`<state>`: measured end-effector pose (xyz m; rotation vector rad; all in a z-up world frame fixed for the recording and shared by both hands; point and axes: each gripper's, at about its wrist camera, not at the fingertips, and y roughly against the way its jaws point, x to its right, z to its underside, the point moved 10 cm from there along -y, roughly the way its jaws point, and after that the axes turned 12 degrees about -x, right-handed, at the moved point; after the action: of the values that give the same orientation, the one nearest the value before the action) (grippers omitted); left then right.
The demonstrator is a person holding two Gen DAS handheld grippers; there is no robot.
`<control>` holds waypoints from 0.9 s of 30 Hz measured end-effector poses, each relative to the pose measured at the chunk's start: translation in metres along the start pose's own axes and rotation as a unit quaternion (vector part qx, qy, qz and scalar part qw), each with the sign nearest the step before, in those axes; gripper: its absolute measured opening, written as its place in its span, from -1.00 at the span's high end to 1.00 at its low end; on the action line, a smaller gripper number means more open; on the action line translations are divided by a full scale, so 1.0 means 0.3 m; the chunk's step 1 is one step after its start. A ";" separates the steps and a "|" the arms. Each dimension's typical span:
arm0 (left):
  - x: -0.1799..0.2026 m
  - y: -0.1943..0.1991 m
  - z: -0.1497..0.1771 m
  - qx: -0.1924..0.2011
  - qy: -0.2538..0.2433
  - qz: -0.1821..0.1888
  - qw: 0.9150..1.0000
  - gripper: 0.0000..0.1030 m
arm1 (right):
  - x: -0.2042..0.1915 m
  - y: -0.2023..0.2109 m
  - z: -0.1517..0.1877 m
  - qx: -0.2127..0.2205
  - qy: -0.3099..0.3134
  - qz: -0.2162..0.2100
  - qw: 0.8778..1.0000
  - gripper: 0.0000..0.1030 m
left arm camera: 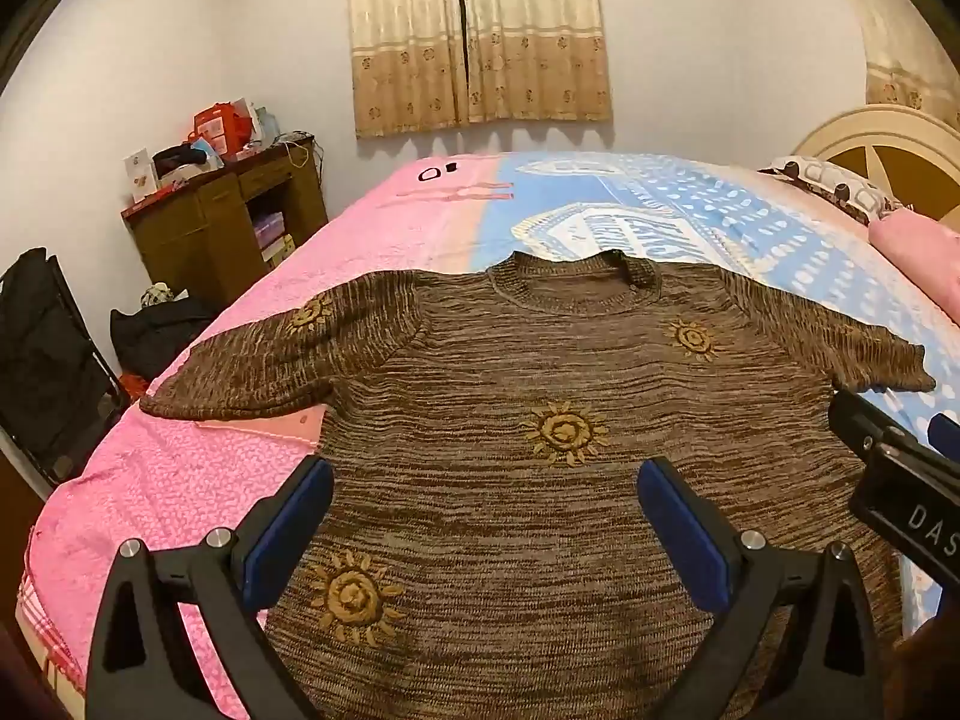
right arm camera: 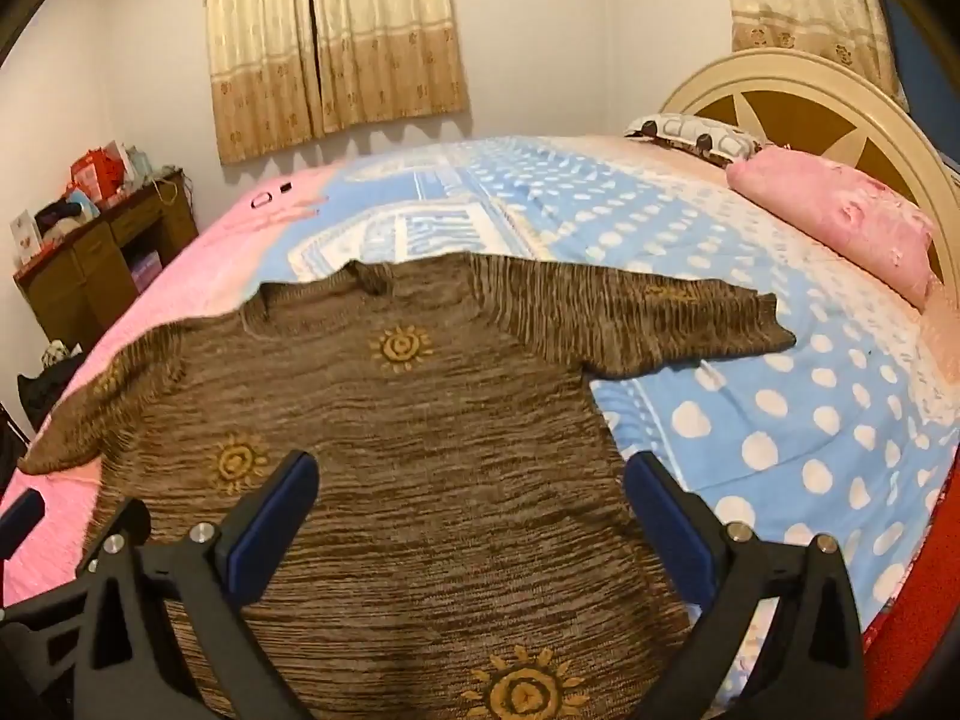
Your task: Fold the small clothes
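I see the brown sweater (left arm camera: pixel 540 396) lying flat, sleeves out, on the bed (left arm camera: pixel 198 492), unfolded. My left gripper (left arm camera: pixel 485 510) and right gripper (right arm camera: pixel 471 504) hover wide apart, empty, above its hem; next I'd pinch a sleeve inward

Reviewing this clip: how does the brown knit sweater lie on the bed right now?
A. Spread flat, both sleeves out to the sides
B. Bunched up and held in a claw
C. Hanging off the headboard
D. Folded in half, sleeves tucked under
A: the brown knit sweater lies flat on the bedspread with both sleeves out, and the left claw and right claw are open, holding nothing.
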<state>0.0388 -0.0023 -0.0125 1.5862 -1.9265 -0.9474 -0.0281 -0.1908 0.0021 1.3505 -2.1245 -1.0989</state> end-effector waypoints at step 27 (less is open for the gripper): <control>-0.030 -0.013 0.017 -0.014 0.016 0.002 1.000 -0.97 | -0.009 0.014 0.015 -0.002 0.003 0.000 1.000 -1.00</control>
<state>0.0397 0.0072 -0.0181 1.5728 -1.8867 -0.9383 -0.0324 -0.1857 0.0030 1.3496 -2.1158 -1.0971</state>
